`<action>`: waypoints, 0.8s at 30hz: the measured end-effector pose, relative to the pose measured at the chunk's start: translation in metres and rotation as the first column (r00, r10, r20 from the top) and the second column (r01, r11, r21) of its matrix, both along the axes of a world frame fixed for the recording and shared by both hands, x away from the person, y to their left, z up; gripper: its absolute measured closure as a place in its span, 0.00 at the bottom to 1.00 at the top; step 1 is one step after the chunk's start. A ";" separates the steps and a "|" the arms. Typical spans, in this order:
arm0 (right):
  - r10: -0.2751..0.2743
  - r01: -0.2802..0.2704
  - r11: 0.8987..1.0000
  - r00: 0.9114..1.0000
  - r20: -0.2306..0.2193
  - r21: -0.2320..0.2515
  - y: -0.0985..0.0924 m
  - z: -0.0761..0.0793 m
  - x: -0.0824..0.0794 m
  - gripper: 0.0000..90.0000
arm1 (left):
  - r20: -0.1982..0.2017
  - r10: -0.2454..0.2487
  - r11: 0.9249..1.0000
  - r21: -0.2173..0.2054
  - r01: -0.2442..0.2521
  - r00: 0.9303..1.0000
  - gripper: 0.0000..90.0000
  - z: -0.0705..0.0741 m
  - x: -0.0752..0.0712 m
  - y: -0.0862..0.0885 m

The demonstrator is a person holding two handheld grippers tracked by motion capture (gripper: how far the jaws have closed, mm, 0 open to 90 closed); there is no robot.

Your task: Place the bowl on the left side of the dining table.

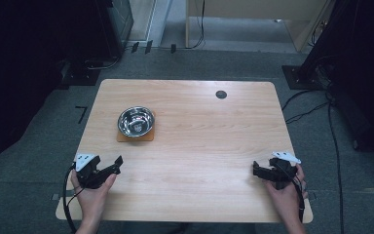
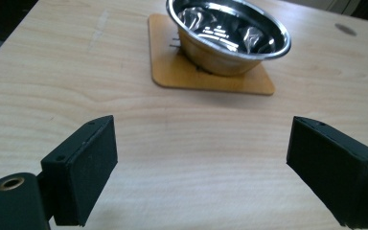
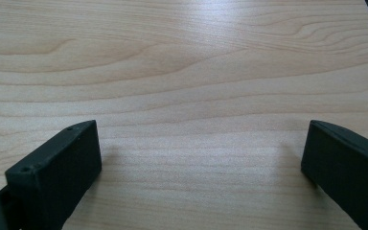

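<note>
**Both grippers idle at the near edge, bowl untouched**

The steel bowl (image 1: 136, 121) sat upright on a thin brown mat (image 1: 148, 137), w/ the mat's corners poking out past the bowl at 5 and 7 o'clock. Bowl and mat lay on the wooden table (image 1: 199, 146), left of centre; from the table's middle they were at approx. 10 o'clock. Inside the bowl there was nothing but reflections (shiny metal, so hard to read further).

The left gripper (image 1: 117, 164) was held in the left hand (image 1: 93, 195) near the table's front-left corner, pointing toward 2 o'clock. The bowl stood at about 1 o'clock from it, well apart. In the left gripper view the bowl (image 2: 227, 36) and mat (image 2: 172, 72) appeared at 12 o'clock beyond the two black jaws, which were spread wide w/ bare wood between them, gripping nothing.

The right gripper (image 1: 256, 170) was in the right hand (image 1: 285, 195) near the front-right corner, pointing toward 9 o'clock, far from the bowl. In the right gripper view its jaws were likewise released, wide apart over plain tabletop (image 3: 187, 96).

A small dark round hole cover (image 1: 221, 94) sat near the table's far edge at approx. 1 o'clock.
</note>
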State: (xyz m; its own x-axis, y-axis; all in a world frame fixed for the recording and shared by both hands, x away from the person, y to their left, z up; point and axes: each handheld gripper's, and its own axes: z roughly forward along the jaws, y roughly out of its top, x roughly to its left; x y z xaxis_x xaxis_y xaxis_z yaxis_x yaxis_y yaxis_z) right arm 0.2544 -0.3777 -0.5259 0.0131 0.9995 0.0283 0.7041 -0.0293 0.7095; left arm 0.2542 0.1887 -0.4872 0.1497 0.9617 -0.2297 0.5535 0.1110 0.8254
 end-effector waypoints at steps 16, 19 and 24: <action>0.000 0.000 1.000 1.000 0.000 0.000 0.000 0.000 0.000 0.00 | -0.087 0.012 0.989 0.147 0.001 0.996 0.11 -0.025 -0.024 0.027; 0.000 0.000 1.000 1.000 0.000 0.000 0.000 0.000 0.000 0.00 | -0.078 0.041 0.971 0.238 -0.021 0.996 0.11 -0.027 -0.029 0.037; 0.000 0.000 1.000 1.000 0.000 0.000 0.000 0.000 0.000 0.00 | -0.097 0.077 0.971 0.233 -0.052 0.992 0.11 -0.029 -0.028 0.047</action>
State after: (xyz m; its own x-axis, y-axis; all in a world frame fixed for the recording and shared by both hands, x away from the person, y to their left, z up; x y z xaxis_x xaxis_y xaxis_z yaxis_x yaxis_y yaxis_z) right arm 0.2544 -0.3777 -0.5259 0.0131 0.9995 0.0284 0.7040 -0.0294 0.7096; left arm 0.2260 0.2358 -0.5165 0.0727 0.9973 -0.0124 0.6356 -0.0367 0.7711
